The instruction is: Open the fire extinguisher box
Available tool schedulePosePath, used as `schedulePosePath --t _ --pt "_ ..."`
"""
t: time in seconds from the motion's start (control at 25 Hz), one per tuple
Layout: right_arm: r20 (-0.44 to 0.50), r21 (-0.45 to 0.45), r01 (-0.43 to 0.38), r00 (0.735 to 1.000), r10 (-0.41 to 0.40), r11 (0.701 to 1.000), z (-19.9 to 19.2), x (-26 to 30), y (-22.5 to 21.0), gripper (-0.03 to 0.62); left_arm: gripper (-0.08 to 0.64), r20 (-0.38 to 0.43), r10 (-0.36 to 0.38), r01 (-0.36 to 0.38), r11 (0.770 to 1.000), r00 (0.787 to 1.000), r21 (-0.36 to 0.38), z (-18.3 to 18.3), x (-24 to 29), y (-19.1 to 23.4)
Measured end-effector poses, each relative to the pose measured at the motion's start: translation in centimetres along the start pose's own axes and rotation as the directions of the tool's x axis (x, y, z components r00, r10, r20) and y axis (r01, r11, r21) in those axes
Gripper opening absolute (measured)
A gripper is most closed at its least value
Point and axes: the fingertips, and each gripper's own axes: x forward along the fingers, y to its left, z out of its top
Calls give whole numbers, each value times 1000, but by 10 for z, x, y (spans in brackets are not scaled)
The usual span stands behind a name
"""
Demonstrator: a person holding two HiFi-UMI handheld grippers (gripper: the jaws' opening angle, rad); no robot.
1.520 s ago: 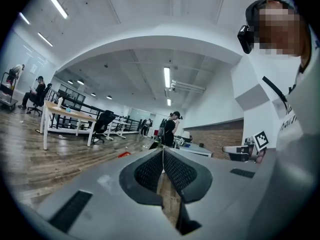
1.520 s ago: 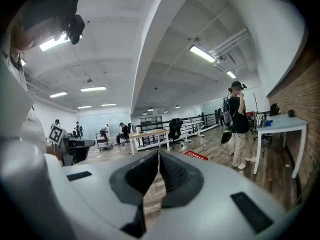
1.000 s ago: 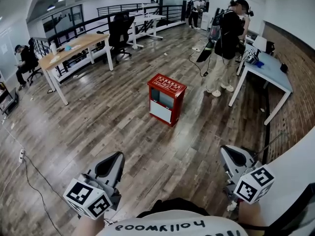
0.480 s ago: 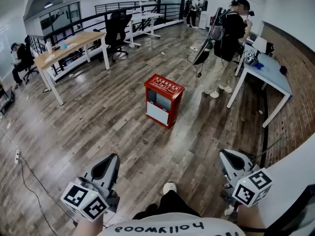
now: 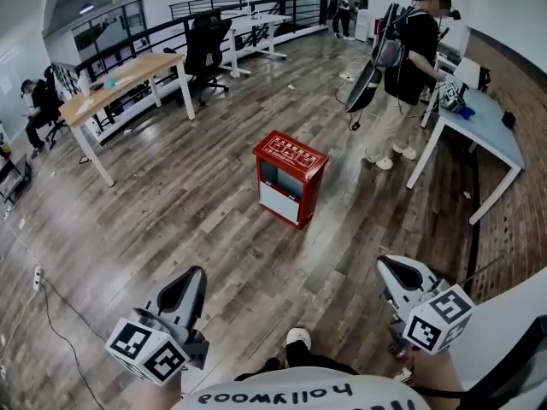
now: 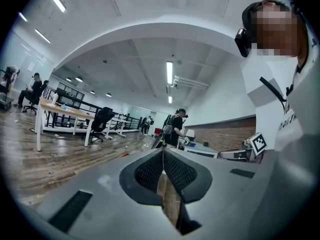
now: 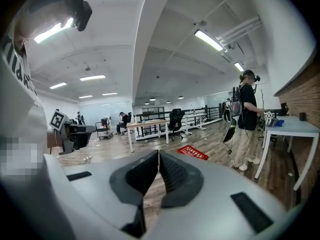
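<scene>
the fire extinguisher box [image 5: 290, 178] stands upright on the wooden floor [image 5: 162, 220] out in the open middle of the room, well ahead of the person and well apart from both grippers. it is a red cabinet with printing on its flat top, and its near face has a darker window above a pale panel.

the left gripper [image 5: 192, 278] and the right gripper [image 5: 395, 267] are held low in front of the body. each has its fingers pressed together with nothing between them.

to my eye the box is rigid sheet metal. it is probably heavy if extinguishers sit inside, so it should stay put when a door is tugged. the paint looks smooth, so the fingers may slip on it. i'd go for the edge of the front panel or a latch there, though from here no handle can be made out. another person [image 5: 414, 49] stands by a white tabletop [image 5: 491, 131] off to the right.
</scene>
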Motion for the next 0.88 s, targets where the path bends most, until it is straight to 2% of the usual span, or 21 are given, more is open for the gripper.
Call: schedulePosePath --t 0.2,0.4,0.48,0.88 --pt "-9 38 -7 1000 7 999 8 29 -46 12 9 -26 7 -7 1000 1000 -3 -2 48 2" --pt "-21 40 -31 999 32 999 12 61 -85 12 9 -15 28 -29 997 999 -68 -1 91 14" --pt "-28 35 -34 999 35 999 14 71 -98 12 9 -10 36 -36 997 999 -69 0 106 16" --pt "-64 12 -59 996 59 998 18 108 -131 12 9 -20 40 -41 996 999 -74 -3 155 30"
